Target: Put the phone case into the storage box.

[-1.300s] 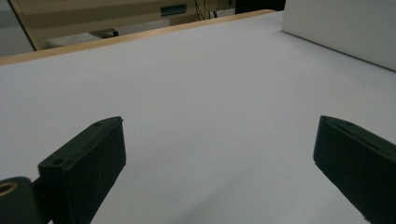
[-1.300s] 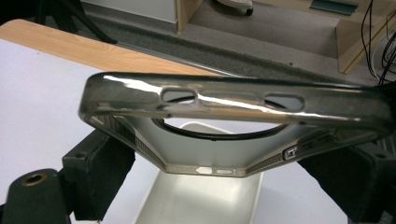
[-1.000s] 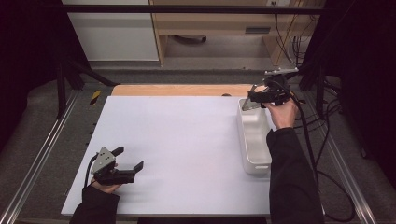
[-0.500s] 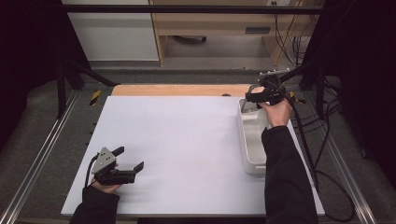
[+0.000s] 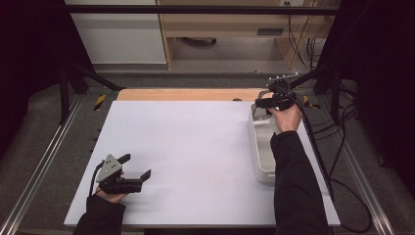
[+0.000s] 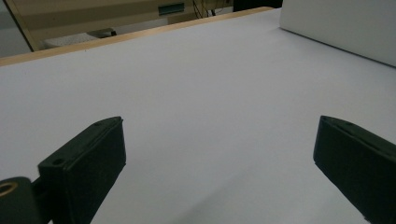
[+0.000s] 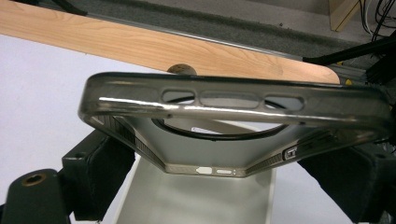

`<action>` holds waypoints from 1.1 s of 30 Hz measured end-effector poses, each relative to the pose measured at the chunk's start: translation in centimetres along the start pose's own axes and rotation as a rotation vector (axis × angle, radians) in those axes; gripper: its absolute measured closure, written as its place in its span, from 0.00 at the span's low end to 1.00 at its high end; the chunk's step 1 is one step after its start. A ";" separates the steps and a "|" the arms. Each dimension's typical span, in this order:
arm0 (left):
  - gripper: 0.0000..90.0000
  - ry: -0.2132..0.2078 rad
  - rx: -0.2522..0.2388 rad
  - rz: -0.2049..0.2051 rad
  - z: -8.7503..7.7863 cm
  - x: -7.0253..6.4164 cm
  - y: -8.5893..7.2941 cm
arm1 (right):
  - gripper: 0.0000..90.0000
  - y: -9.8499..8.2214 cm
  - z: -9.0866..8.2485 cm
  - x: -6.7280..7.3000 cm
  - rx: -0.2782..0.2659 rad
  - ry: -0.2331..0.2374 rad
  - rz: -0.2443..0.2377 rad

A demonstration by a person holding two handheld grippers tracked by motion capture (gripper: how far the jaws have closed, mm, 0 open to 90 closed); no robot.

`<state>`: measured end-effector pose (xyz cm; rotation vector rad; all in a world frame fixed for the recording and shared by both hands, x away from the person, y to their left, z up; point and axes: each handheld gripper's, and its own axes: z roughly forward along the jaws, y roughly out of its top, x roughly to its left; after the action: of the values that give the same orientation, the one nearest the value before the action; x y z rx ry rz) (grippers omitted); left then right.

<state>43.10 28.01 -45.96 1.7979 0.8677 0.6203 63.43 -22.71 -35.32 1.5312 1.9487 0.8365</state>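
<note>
A smoky see-through phone case hangs between the jaws of my right gripper, which is shut on its two long sides. In the high view, the right gripper holds it just above the far end of a white oblong tray at the table's right side. The tray's inside lies right below the case. My left gripper rests on the white table top at the near left. Its jaws stand wide apart with nothing between them, and the left gripper view shows bare white surface there.
A wooden strip runs along the table's far edge, with a small dark knob on it. Cables trail off the right side. Metal rails flank the table. The tray's white wall stands far right of the left gripper.
My right gripper has shifted a little to the left and lower with the phone case, over the tray's far end. The left gripper has stayed put.
</note>
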 end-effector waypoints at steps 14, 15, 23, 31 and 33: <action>0.02 -0.002 0.003 0.005 0.1 0.0 0.0 | 0.13 -0.2 1.6 0.1 0.044 -0.009 0.016; 0.02 -0.001 0.004 0.005 0.1 0.0 0.0 | 0.13 -0.2 1.7 0.1 0.047 -0.010 0.016; 0.02 -0.003 0.004 0.006 0.1 -0.1 0.0 | 0.13 -0.3 2.2 0.1 0.058 -0.017 0.019; 0.02 -0.003 0.004 0.007 0.1 -0.1 -0.1 | 0.13 -0.5 2.7 0.1 0.067 -0.020 0.030; 0.02 -0.003 0.005 0.007 0.1 -0.1 -0.1 | 0.13 -0.6 2.8 0.1 0.071 -0.021 0.030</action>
<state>43.11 27.93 -46.04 1.8068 0.8615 0.6203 65.07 -22.28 -37.62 1.6077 1.9642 0.7677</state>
